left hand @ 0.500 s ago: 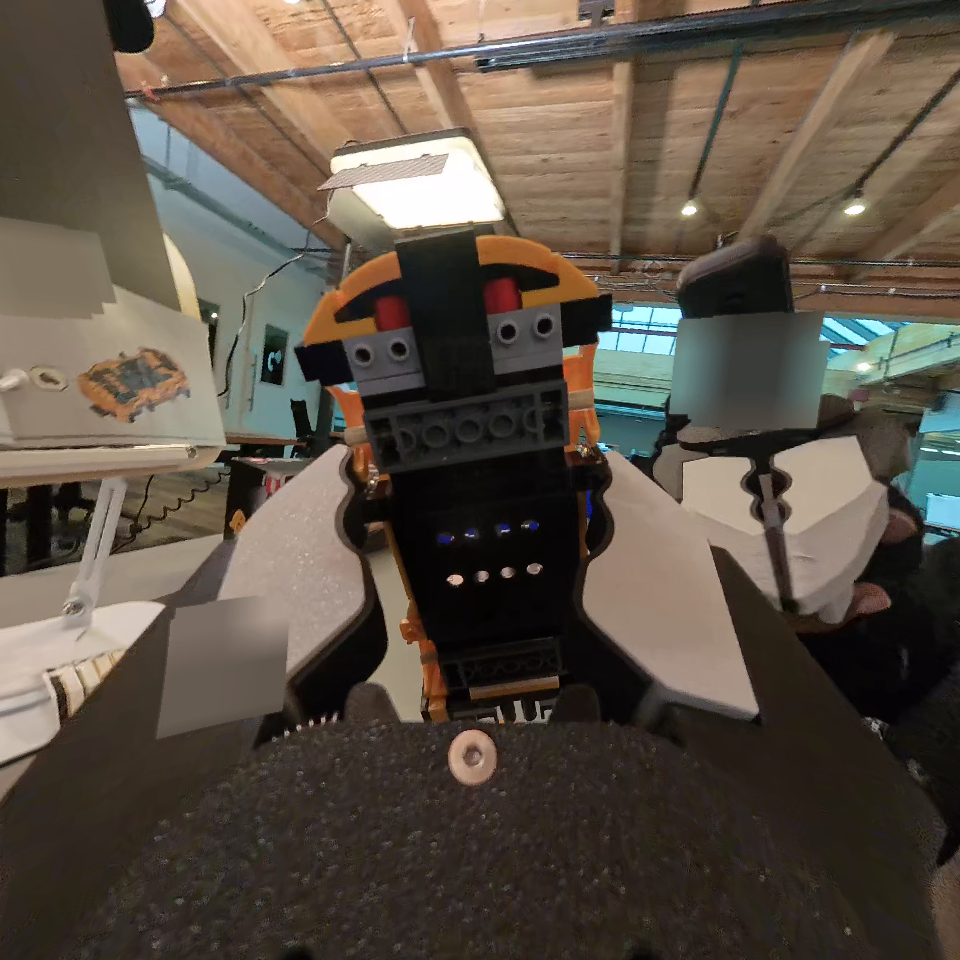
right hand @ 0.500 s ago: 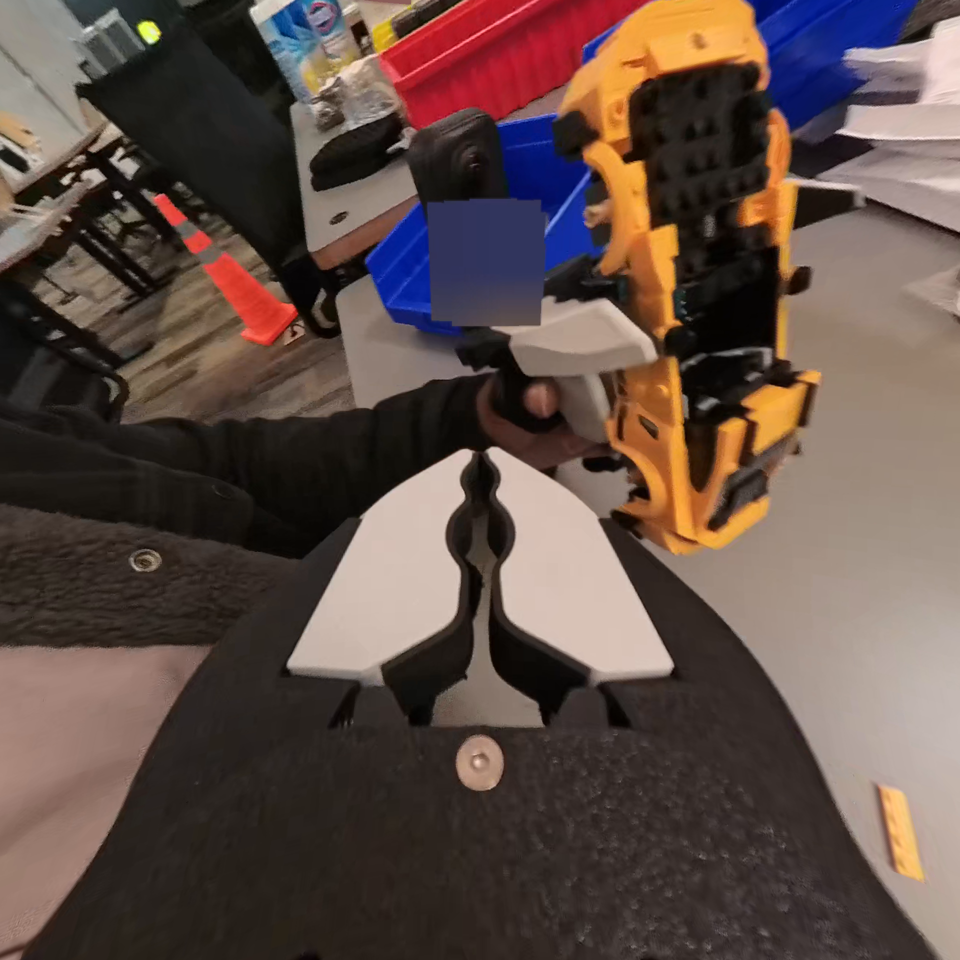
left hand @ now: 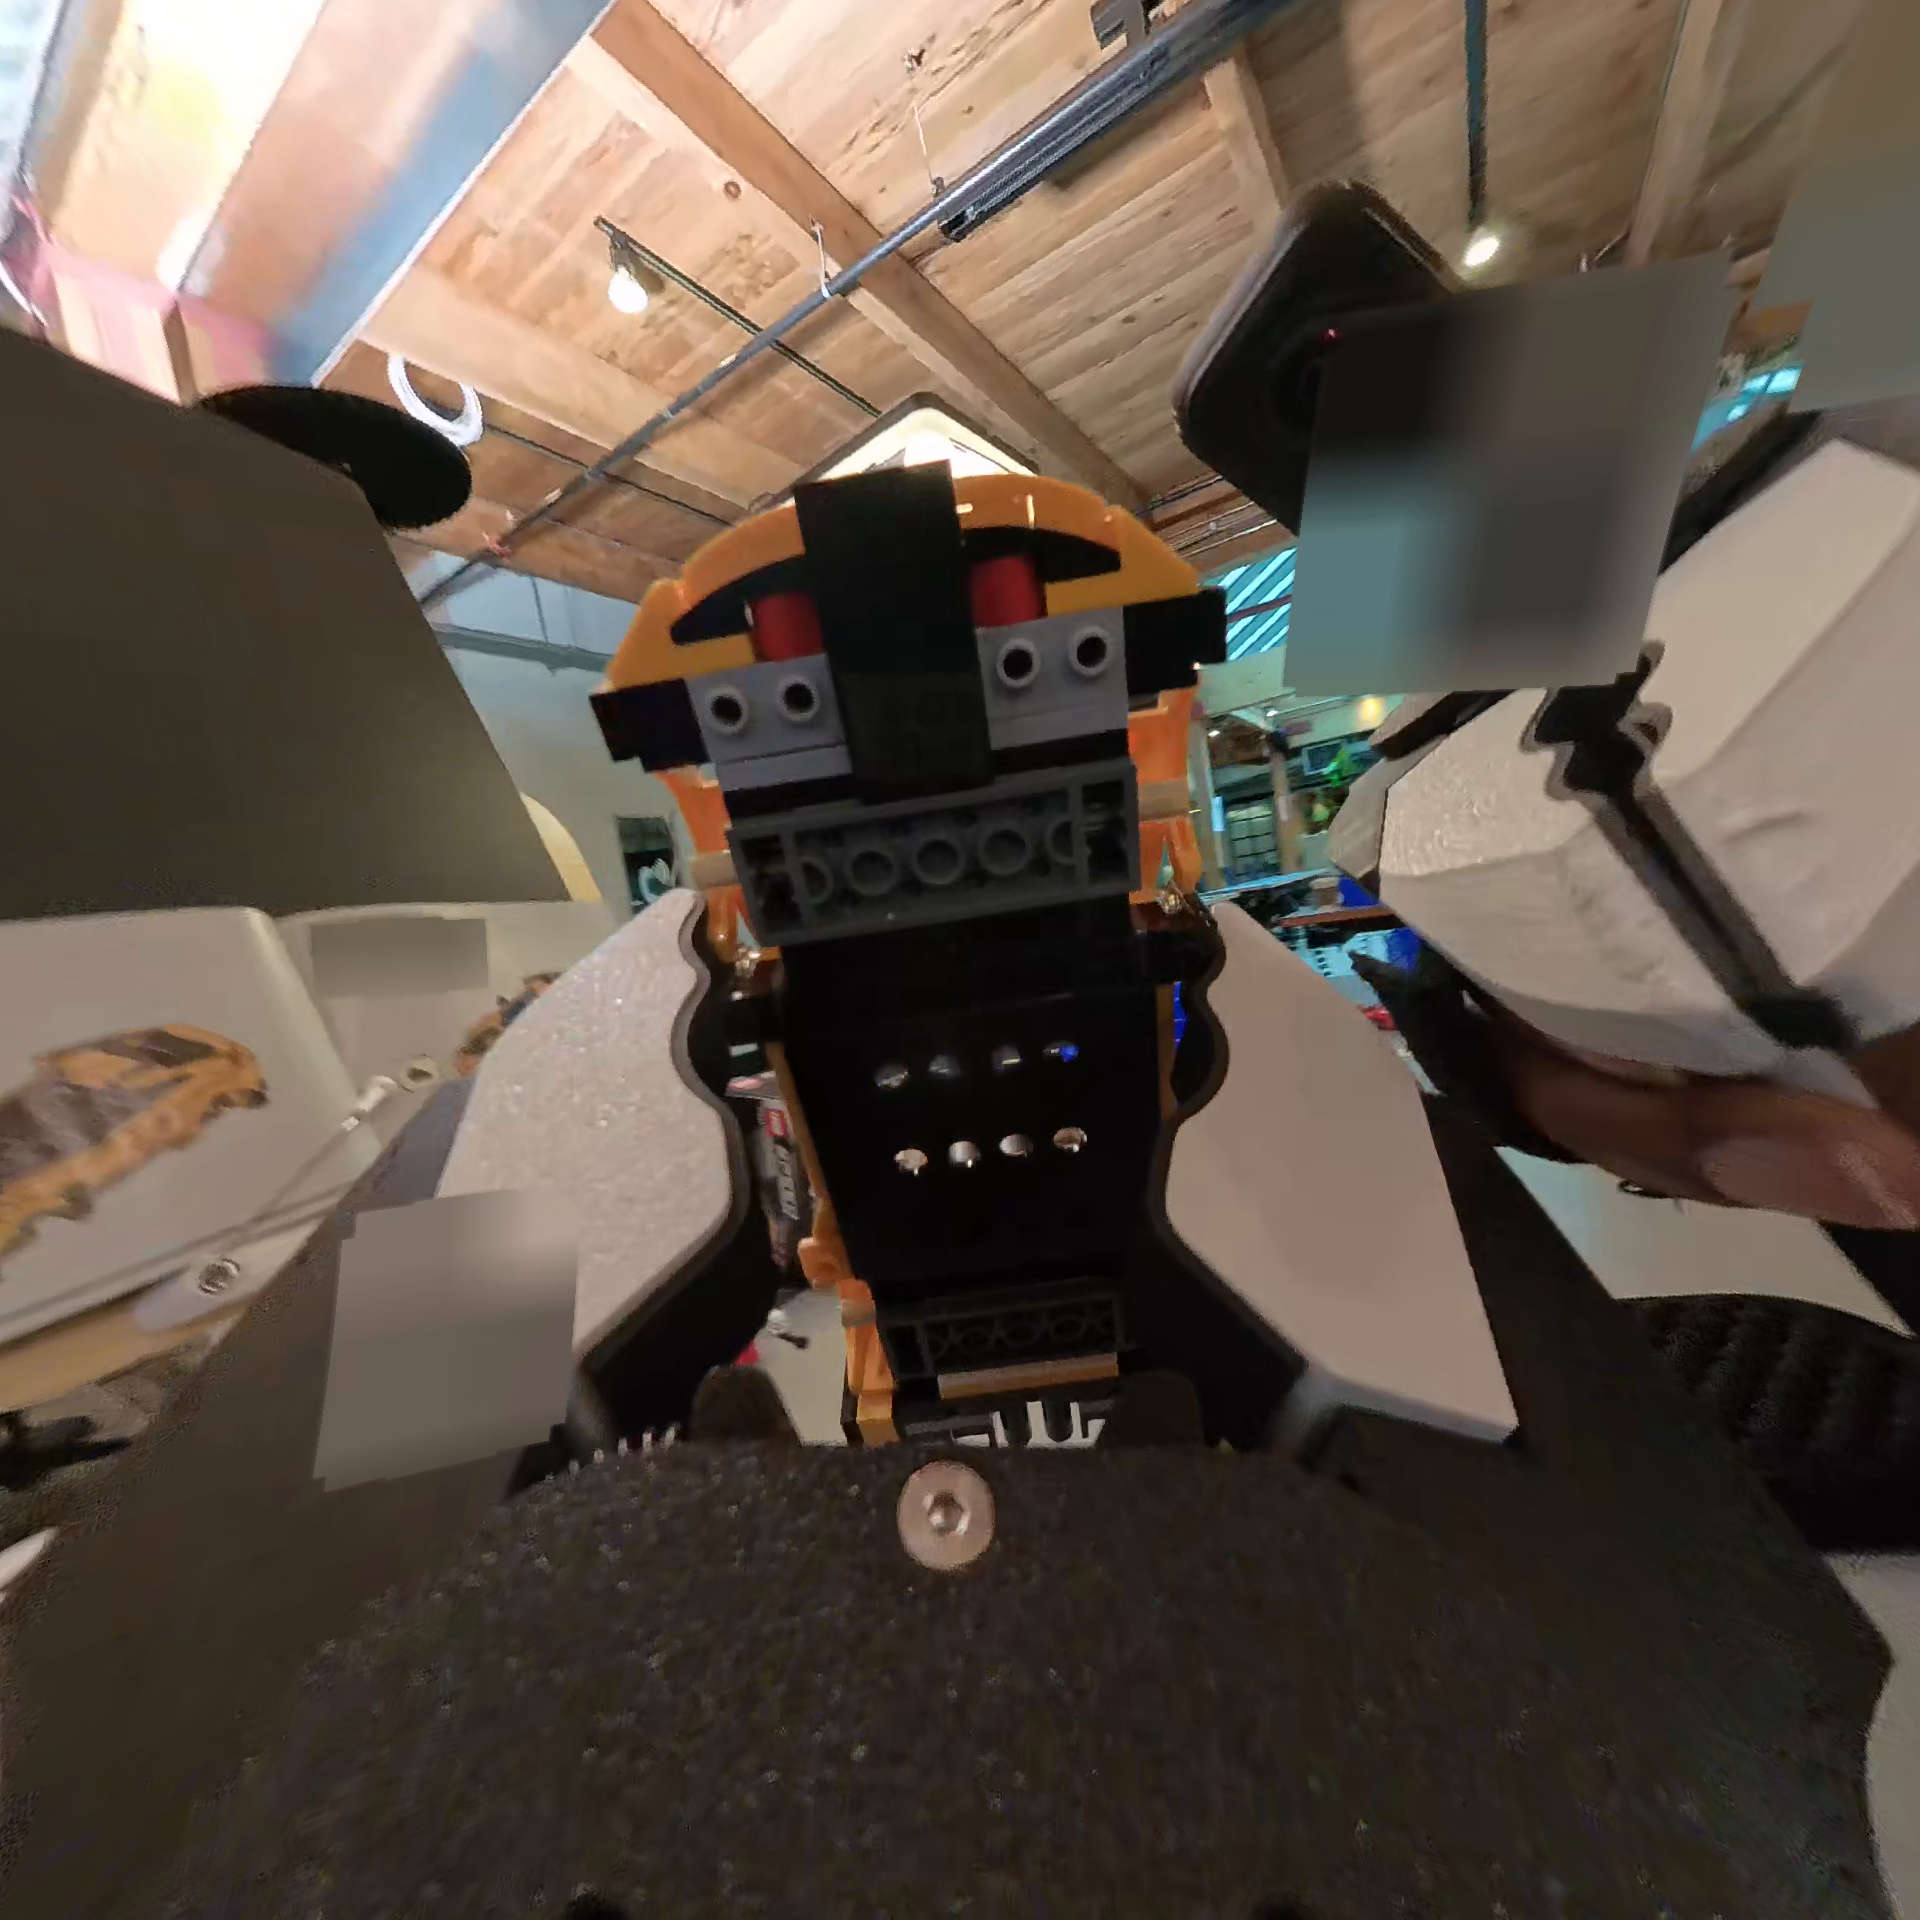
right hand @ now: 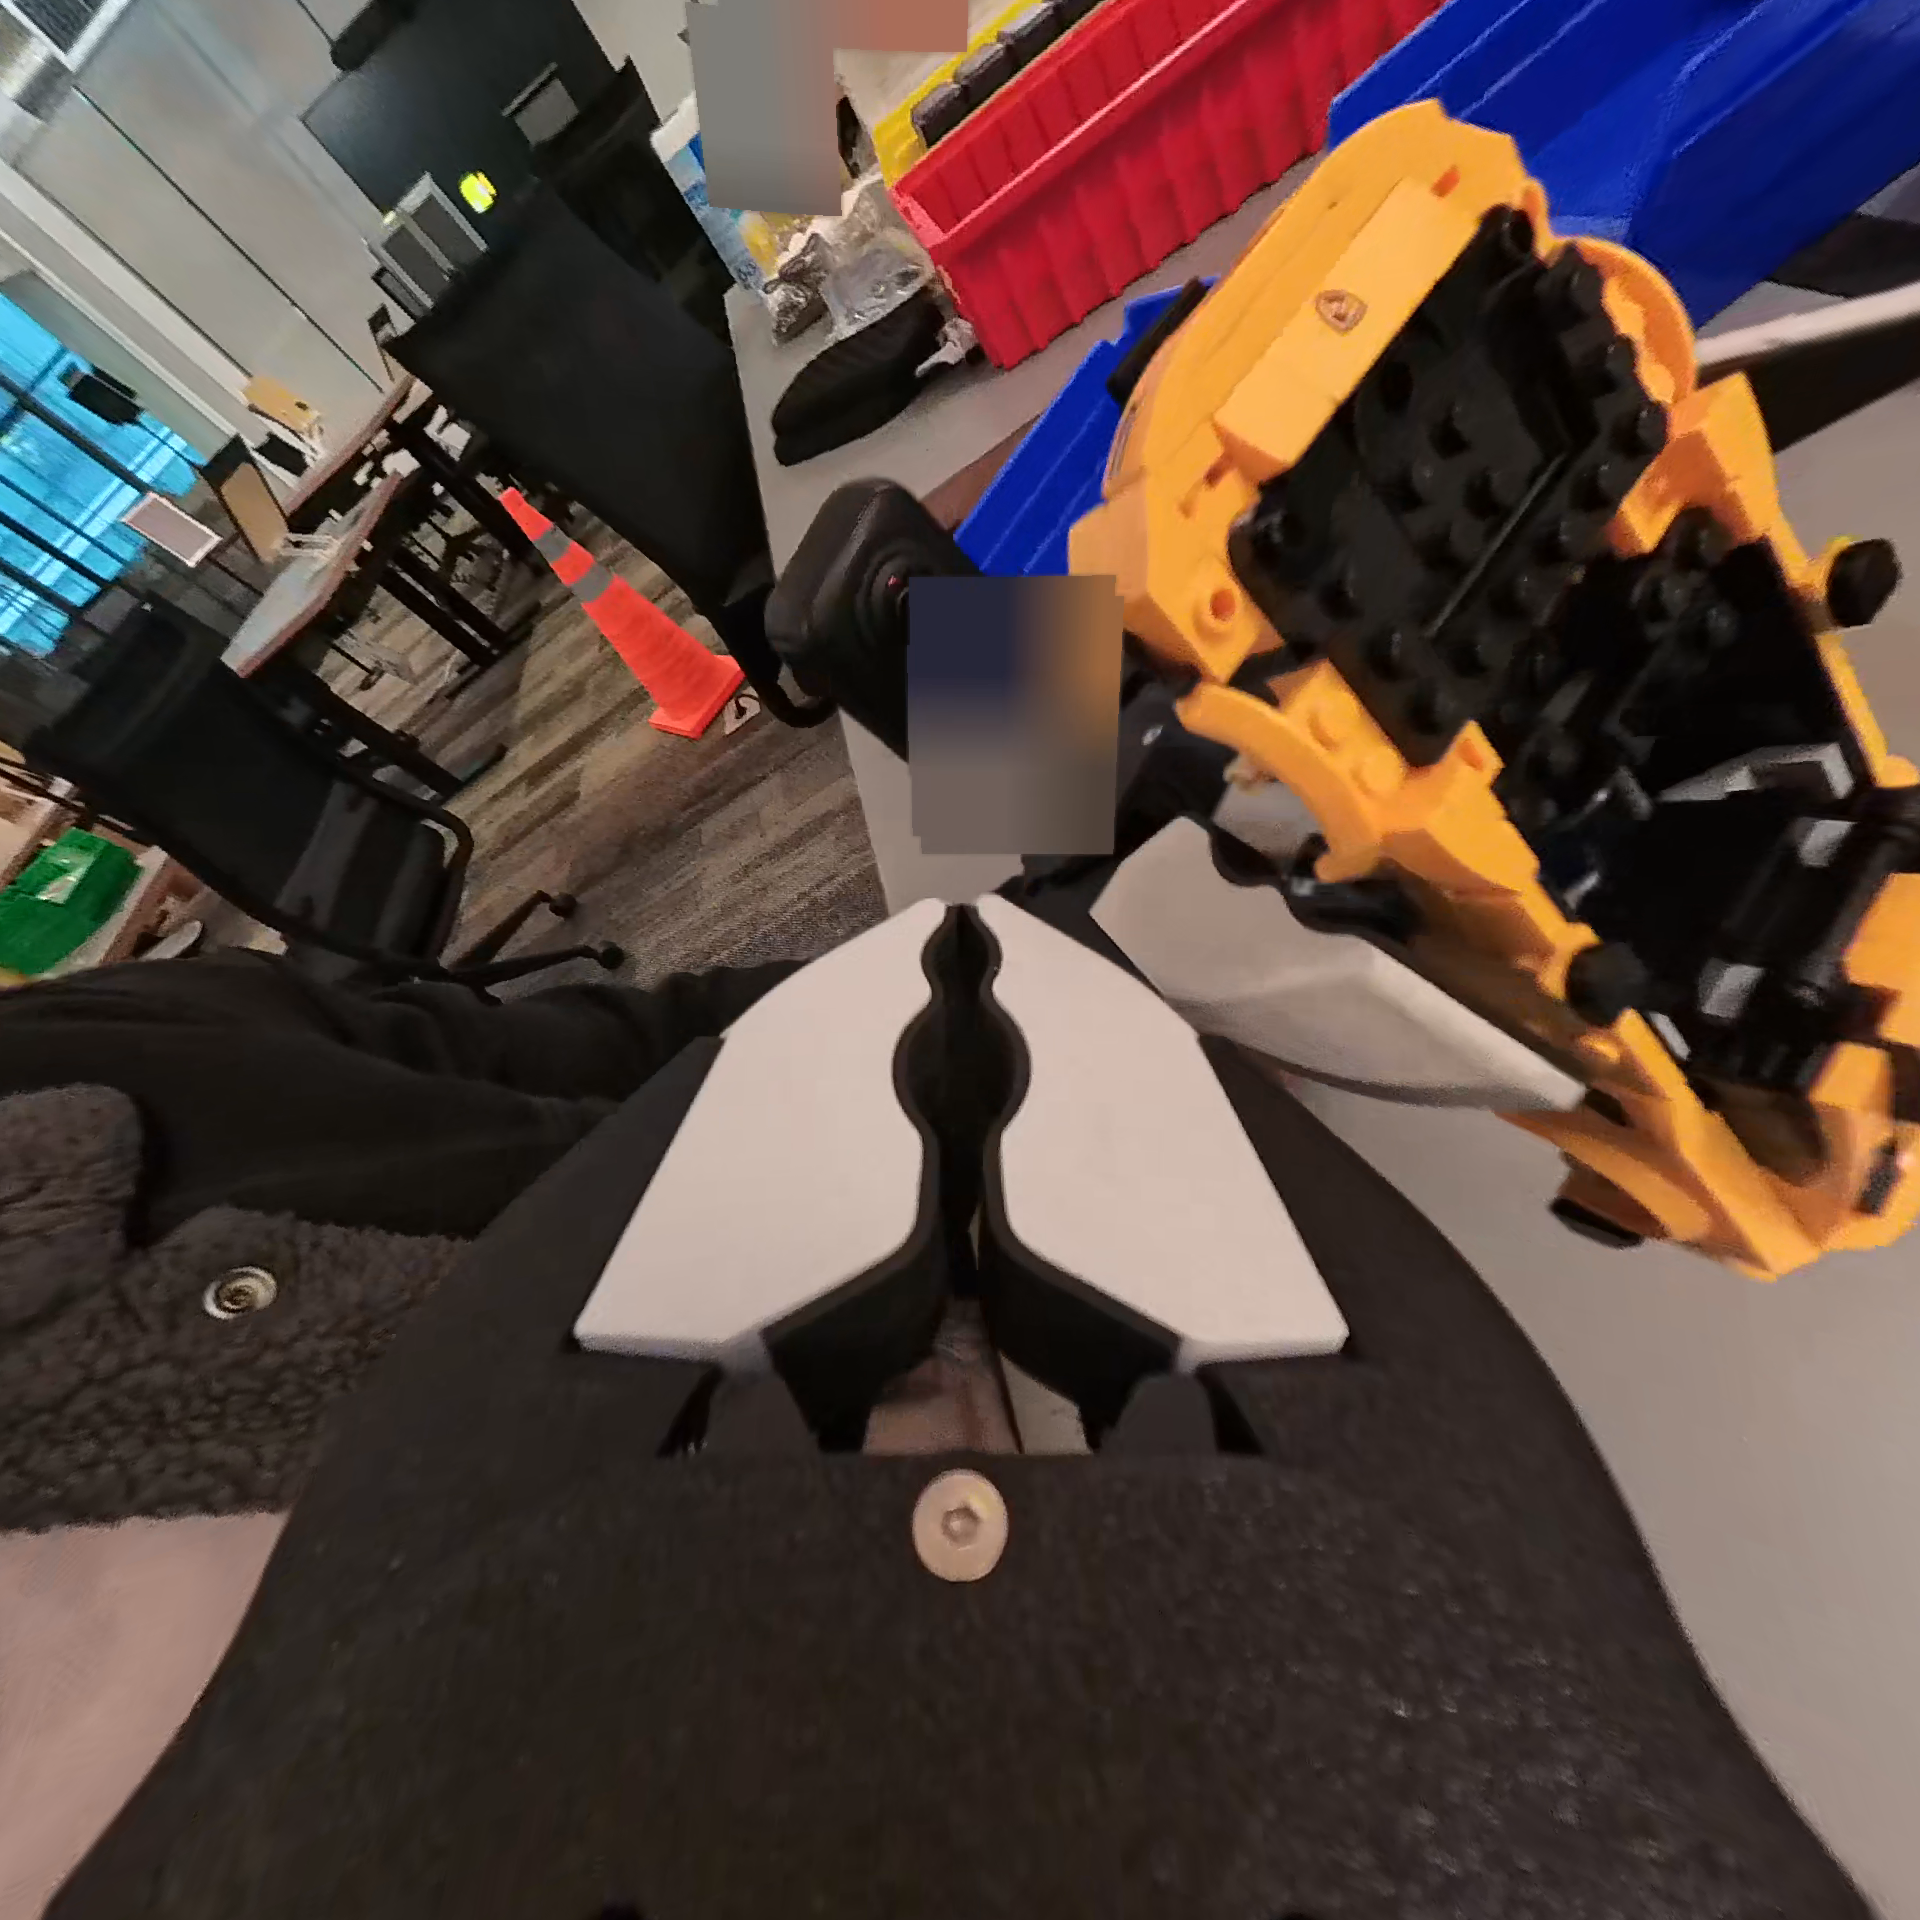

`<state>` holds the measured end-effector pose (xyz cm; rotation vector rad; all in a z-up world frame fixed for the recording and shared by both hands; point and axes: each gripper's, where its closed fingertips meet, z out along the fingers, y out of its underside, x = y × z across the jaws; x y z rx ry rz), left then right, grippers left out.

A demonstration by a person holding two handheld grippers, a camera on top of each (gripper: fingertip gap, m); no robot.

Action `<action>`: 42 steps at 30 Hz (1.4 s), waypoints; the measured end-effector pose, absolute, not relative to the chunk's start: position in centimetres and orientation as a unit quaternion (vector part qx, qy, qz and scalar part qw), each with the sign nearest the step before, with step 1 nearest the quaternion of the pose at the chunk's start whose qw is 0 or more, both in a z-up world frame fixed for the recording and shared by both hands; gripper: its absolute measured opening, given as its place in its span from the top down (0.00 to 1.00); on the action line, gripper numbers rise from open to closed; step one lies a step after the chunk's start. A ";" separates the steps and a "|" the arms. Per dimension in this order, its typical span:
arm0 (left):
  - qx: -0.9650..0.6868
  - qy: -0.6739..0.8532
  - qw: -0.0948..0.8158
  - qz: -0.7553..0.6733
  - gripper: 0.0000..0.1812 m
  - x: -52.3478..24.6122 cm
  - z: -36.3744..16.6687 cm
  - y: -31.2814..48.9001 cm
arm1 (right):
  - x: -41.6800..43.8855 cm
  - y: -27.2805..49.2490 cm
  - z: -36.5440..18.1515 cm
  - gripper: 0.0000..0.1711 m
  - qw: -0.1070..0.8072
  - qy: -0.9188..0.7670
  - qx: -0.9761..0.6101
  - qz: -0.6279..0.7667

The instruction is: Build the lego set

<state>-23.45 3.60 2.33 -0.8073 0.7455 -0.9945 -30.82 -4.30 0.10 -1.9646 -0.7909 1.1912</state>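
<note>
While left gripper [left hand: 951, 1049] clamps car [left hand: 914, 831] aloft, underside exposed for work, right gripper [right hand: 961, 914] beside car, closed, empty.

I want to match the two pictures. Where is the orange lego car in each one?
Left wrist view: the lego car stands in the centre, underside showing, clamped in the left tool.
Right wrist view: the car is at the right edge, top side showing.
Shared landmark: the shut right tool, at the right edge of the left view.

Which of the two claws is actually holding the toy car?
The left claw: its fingers clamp the orange and black lego car between them. The right claw is pressed shut on nothing.
</note>
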 end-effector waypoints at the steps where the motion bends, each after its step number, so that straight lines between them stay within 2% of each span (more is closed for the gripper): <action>1: -0.362 0.343 0.748 -0.439 0.54 -23.6 2.6 3.3 | -31.1 -4.6 0.4 1.00 0.348 -0.304 -0.756 0.464; 8: -0.312 0.383 0.782 -0.381 0.53 -23.9 3.9 0.7 | -31.8 -6.2 1.3 1.00 0.342 -0.325 -0.749 0.465; 25: -0.283 0.359 0.693 -0.557 0.54 -25.2 4.5 -0.4 | -29.3 -7.1 0.1 1.00 0.351 -0.377 -0.753 0.410; 36: -0.268 0.254 0.669 -0.645 0.53 -27.9 5.9 1.3 | -26.9 -4.1 -1.3 1.00 0.407 -0.329 -0.772 0.359; 42: -0.250 0.203 0.675 -0.664 0.54 -30.1 6.9 2.2 | -26.8 -3.4 -2.7 1.00 0.409 -0.310 -0.779 0.360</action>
